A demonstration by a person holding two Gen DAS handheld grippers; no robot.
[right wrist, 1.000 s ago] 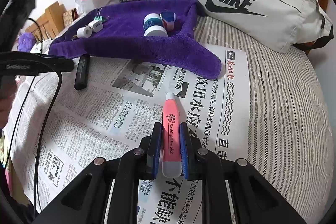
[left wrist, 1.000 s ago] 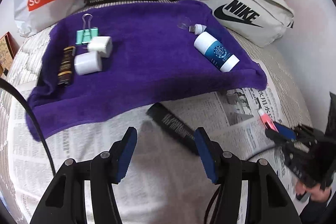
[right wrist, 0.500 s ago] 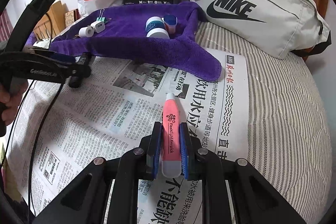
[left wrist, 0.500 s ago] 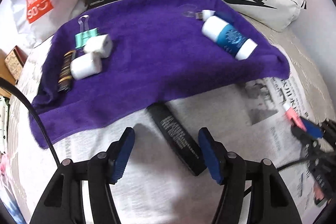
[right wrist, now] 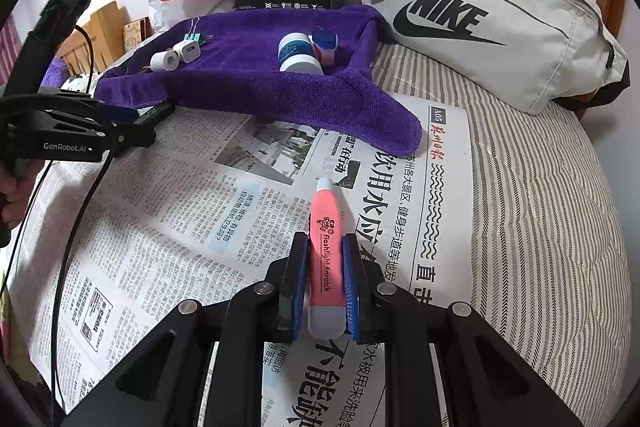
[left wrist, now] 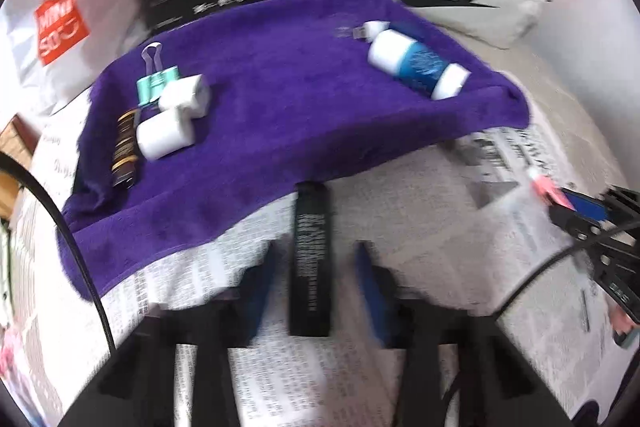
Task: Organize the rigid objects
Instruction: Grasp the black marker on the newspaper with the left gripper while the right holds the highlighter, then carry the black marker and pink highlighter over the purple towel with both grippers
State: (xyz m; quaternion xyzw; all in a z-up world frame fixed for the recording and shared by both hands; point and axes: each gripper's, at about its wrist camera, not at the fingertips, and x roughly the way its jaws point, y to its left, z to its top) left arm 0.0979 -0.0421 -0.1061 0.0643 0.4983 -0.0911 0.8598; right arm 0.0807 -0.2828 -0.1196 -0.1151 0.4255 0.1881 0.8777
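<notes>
1. In the left wrist view, the left tongs (left wrist: 316,259) were closing around a black tube (left wrist: 310,267).
2. The picture was blurry, but the blue pads (left wrist: 262,287) looked a little away from the tube on both sides.
3. The black tube lay on the newspaper (left wrist: 420,227), with its far end just at the edge of the purple towel (left wrist: 280,99).
4. On the left part of the towel lay two white plugs (left wrist: 166,137), a green clip (left wrist: 156,83) and a brown tube (left wrist: 125,151), all close together.
5. On the right part of the towel lay a blue and white bottle (left wrist: 416,65) on its side.
6. At the far right, the right tongs (left wrist: 576,207) pinched a pink earpick (left wrist: 546,187).
7. In the right wrist view, the right tongs (right wrist: 326,247) were pressed tight on the pink earpick (right wrist: 326,227), one pad on each side.
8. The earpick pointed away from the camera, over the newspaper (right wrist: 180,227) on the striped bed (right wrist: 540,207).
9. The purple towel (right wrist: 248,87) lay behind it, with the bottle (right wrist: 298,55) and the plugs (right wrist: 176,57) on top.
10. At the left, a hand (right wrist: 16,195) held the left tongs (right wrist: 124,119) at the black tube (right wrist: 158,111), near the towel's front edge.
11. A grey bag (right wrist: 480,27) sat at the back of the bed, on the right.
</notes>
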